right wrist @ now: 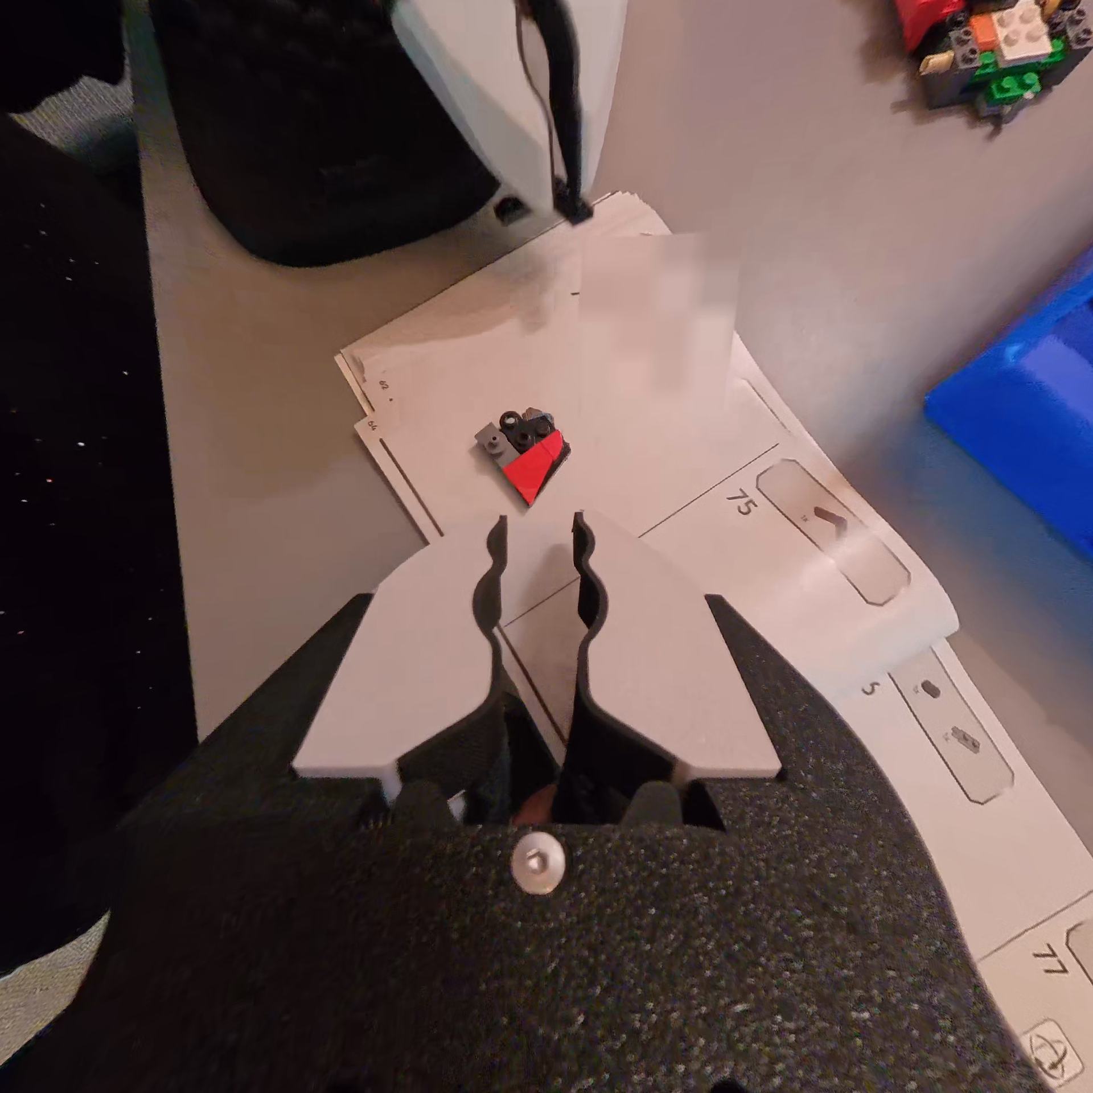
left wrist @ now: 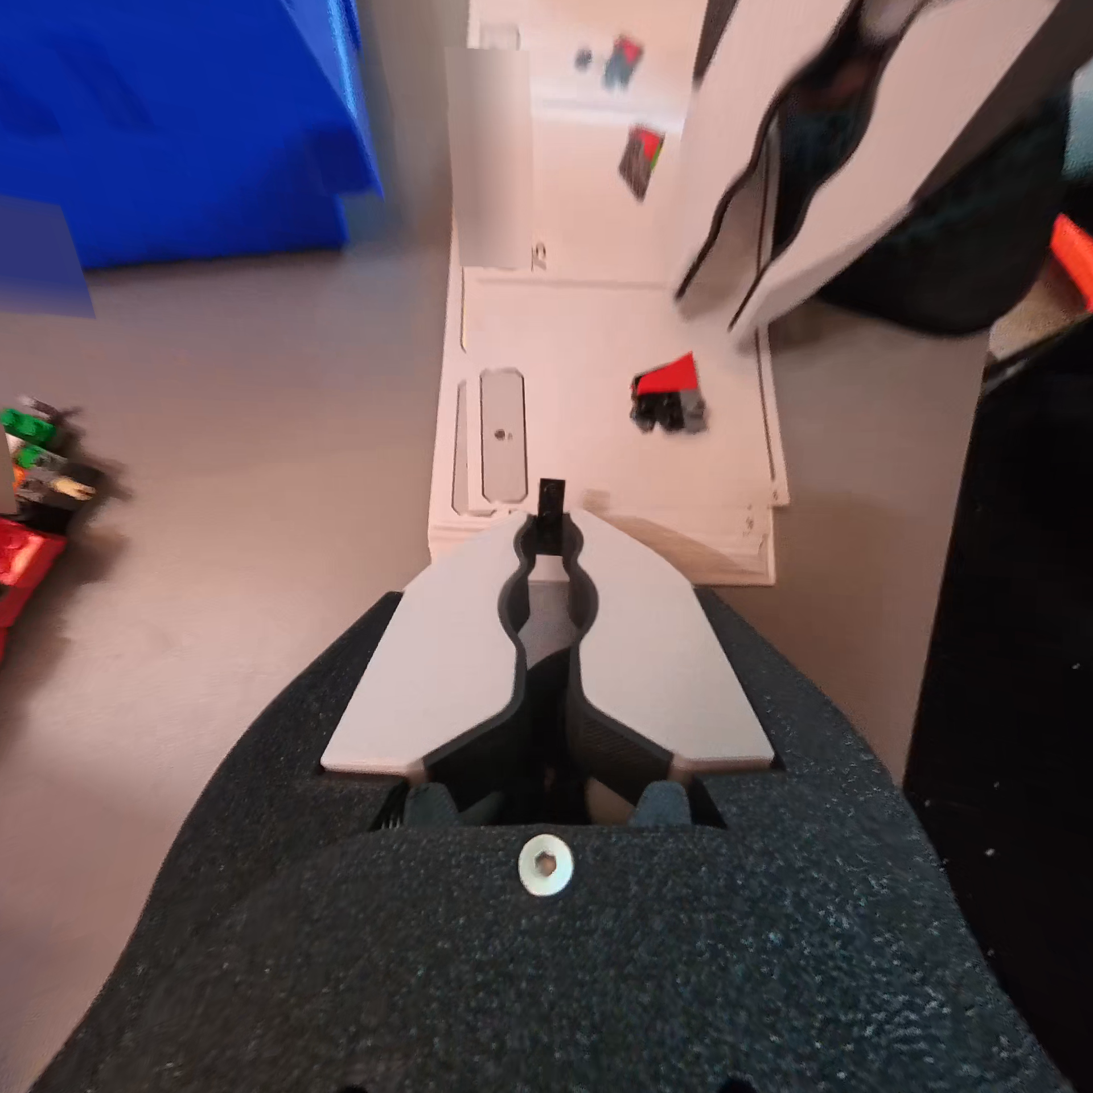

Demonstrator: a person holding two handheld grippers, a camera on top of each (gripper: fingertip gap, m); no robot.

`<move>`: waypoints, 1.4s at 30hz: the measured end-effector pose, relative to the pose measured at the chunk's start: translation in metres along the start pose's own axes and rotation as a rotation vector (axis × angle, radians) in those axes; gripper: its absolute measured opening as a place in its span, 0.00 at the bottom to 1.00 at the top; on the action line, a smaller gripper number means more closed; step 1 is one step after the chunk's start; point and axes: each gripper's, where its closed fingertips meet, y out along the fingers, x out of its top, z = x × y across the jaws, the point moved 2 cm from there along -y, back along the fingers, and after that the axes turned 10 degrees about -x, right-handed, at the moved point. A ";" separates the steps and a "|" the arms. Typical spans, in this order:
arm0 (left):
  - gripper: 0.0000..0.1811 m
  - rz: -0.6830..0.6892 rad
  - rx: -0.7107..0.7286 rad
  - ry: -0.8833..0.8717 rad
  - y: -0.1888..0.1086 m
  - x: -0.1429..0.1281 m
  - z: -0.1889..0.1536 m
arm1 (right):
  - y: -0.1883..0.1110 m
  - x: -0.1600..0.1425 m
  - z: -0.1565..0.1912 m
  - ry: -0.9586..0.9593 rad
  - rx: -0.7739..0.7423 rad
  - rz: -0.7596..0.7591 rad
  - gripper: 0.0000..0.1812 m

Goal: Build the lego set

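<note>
Warm, dim indoor light is falling on the tabletop [left wrist: 248,532]; the instruction booklet [right wrist: 680,532] is glaring pale towards three o'clock; motion blur is smearing the right tongs [left wrist: 718,307] at one o'clock in the left wrist view; wide-angle distortion is bending the edges; the brick pile [left wrist: 35,473] is lying soft at nine o'clock.

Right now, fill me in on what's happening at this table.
A person is building a Lego set with two handheld grippers. The left gripper is shut on a small black piece, held over the near edge of the open instruction booklet. The right gripper is open and empty, just short of a small red, black and grey sub-assembly lying on the booklet. A larger partly built model and a blue bin sit off to the side.
</note>
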 end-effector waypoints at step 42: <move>0.04 -0.114 -0.023 -0.092 0.022 0.008 -0.022 | 0.010 0.025 0.017 -0.324 0.156 -0.116 0.18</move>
